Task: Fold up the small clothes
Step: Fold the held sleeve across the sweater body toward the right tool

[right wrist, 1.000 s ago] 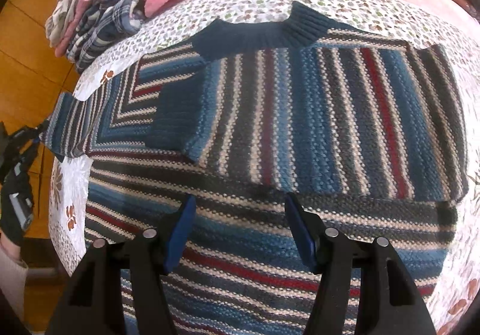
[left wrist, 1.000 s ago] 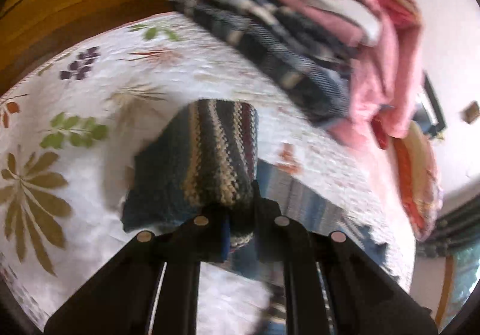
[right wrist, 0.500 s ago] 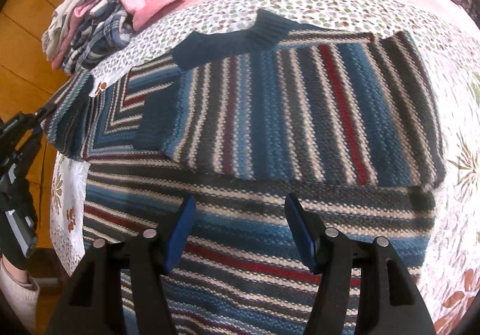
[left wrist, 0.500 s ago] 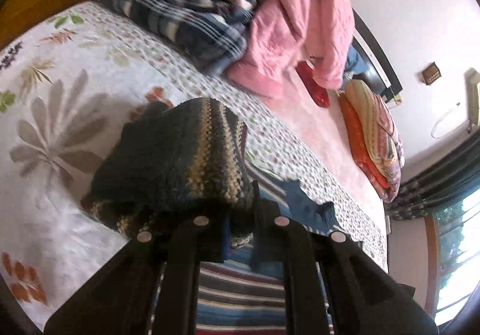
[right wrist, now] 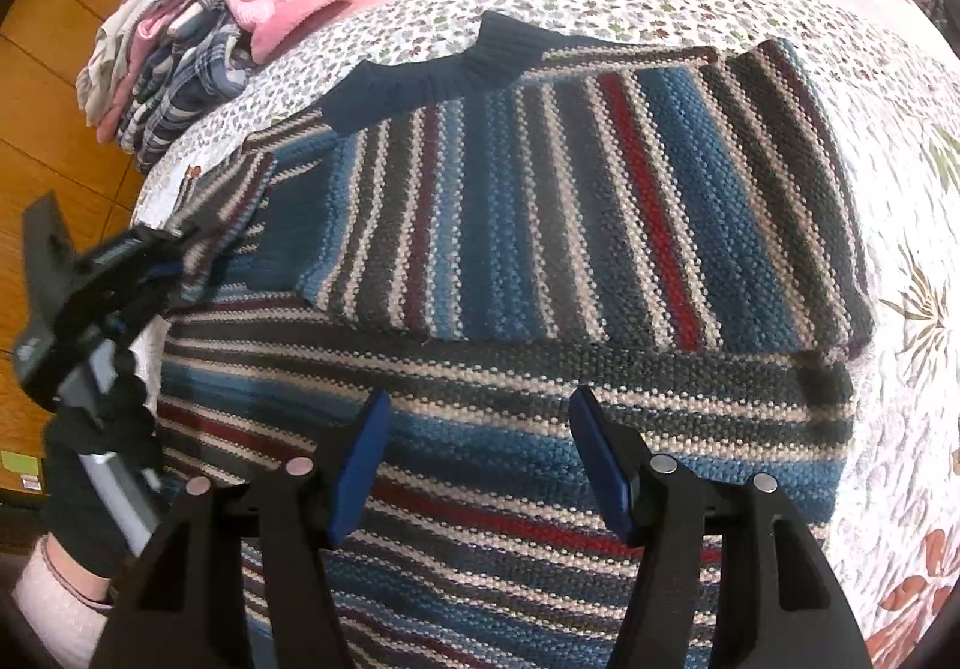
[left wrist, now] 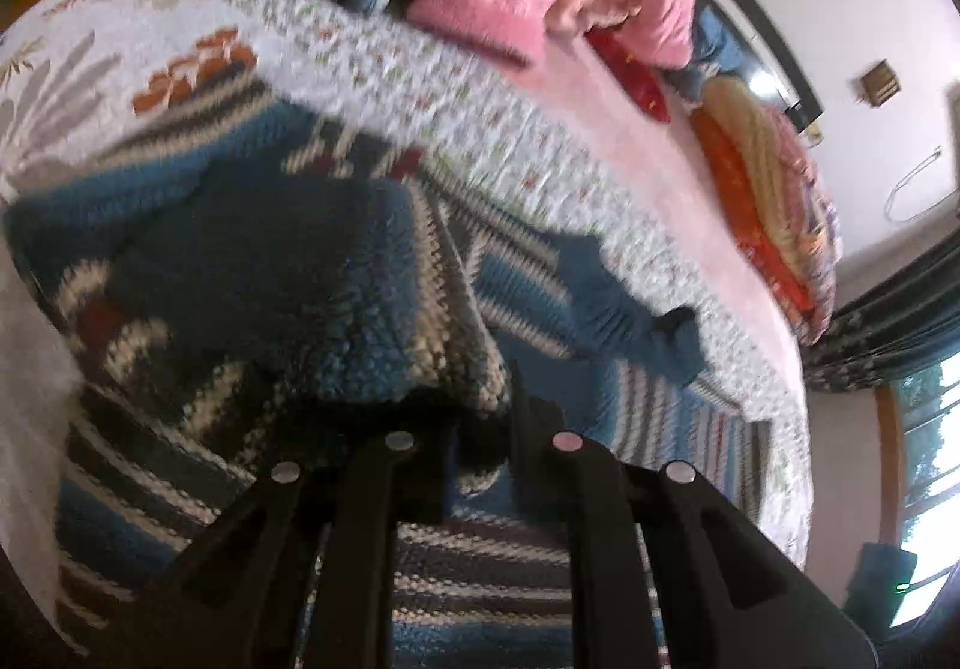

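A striped sweater (right wrist: 540, 261) lies across a floral bedspread (right wrist: 912, 225), filling mid-frame. At lower left, the left claw (right wrist: 174, 255) pinches its sleeve (left wrist: 288, 297). The right claw (right wrist: 474, 465) hovers open above the hem. A clothes pile (right wrist: 198, 33) sits upper left.

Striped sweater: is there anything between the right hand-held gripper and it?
Nothing visible. The right hand-held gripper hangs open directly over the striped sweater; only knit shows between its fingers. The left hand-held gripper, shut on the sleeve, is off to the side.
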{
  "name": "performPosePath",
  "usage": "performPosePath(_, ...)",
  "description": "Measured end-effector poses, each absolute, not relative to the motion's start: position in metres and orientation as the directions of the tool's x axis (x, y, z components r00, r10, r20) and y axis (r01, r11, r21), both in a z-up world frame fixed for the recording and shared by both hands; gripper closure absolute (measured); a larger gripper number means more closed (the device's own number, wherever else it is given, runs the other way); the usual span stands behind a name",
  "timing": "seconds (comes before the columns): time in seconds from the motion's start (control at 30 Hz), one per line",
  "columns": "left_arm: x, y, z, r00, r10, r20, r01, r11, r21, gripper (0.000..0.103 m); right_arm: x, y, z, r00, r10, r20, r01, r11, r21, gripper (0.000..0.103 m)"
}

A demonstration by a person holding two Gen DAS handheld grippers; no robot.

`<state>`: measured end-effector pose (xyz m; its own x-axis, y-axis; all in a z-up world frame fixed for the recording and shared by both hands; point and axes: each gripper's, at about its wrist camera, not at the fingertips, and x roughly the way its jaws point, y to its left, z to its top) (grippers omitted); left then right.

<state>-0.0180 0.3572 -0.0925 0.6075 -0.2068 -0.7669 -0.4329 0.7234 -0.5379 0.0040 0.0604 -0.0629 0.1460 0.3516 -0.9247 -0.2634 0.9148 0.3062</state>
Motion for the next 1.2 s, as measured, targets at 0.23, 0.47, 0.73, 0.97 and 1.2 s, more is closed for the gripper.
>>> performPosePath(0.23, -0.018, 0.359, -0.115, 0.559, -0.251, -0.79, -0.424, 0.733, -0.533, 0.087, 0.008, 0.072, -0.064, 0.132, 0.348, -0.928, -0.269, 0.914, 0.304, 0.041)
performPosePath(0.47, -0.056, 0.373, -0.088, 0.51, -0.418, -0.752, -0.311, 0.726, -0.614, 0.064, 0.025, 0.106, -0.051, 0.11, 0.413, -0.904, -0.291, 0.883, 0.368, 0.041)
performPosePath(0.73, -0.082, 0.46, -0.053, 0.576, -0.133, -0.807, -0.403, 0.813, -0.422, 0.062, 0.048, 0.214, -0.035, 0.035, 0.506, -0.862, -0.402, 0.797, 0.451, 0.039)
performPosePath(0.97, -0.03, 0.489, -0.077, 0.462, 0.038, -0.886, -0.509, 0.83, -0.23, 0.064, 0.055, 0.301, -0.058, -0.035, 0.438, -0.898, -0.435, 0.803, 0.409, 0.035)
performPosePath(1.2, -0.032, 0.487, -0.111, 0.397, 0.019, -0.917, -0.502, 0.841, -0.2, 0.064, 0.054, 0.322, -0.104, -0.111, 0.34, -0.934, -0.434, 0.829, 0.353, 0.056)
